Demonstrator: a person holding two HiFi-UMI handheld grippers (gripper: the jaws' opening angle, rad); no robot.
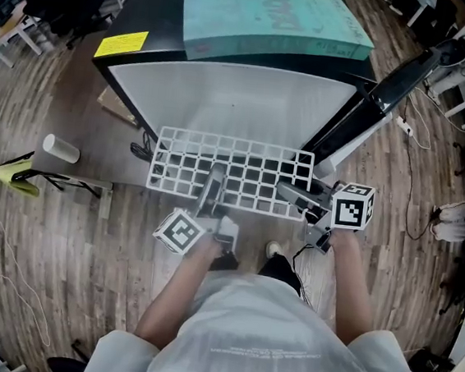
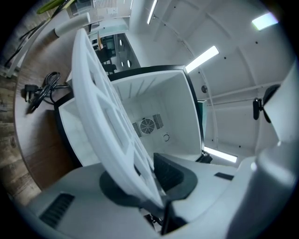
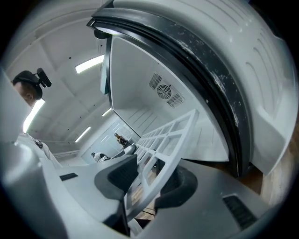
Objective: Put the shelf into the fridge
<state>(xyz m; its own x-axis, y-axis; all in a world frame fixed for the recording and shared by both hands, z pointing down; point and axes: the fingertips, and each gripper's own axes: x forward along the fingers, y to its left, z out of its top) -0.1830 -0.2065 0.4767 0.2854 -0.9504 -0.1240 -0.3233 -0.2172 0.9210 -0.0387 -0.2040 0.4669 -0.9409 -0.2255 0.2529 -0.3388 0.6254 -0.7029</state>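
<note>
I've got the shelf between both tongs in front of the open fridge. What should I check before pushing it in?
1. Door swung aside: ok.
2. Fridge cavity free of obstacles: ok, only the rear fan shows.
3. Left tongs clamped on the shelf: ok.
4. Right tongs clamped: not ok, the shelf edge sits between pads that stand apart from it.
5. Shelf level and square to the opening: cannot tell.
6. Shelf inside: not ok, it hangs in front of the opening.
</note>
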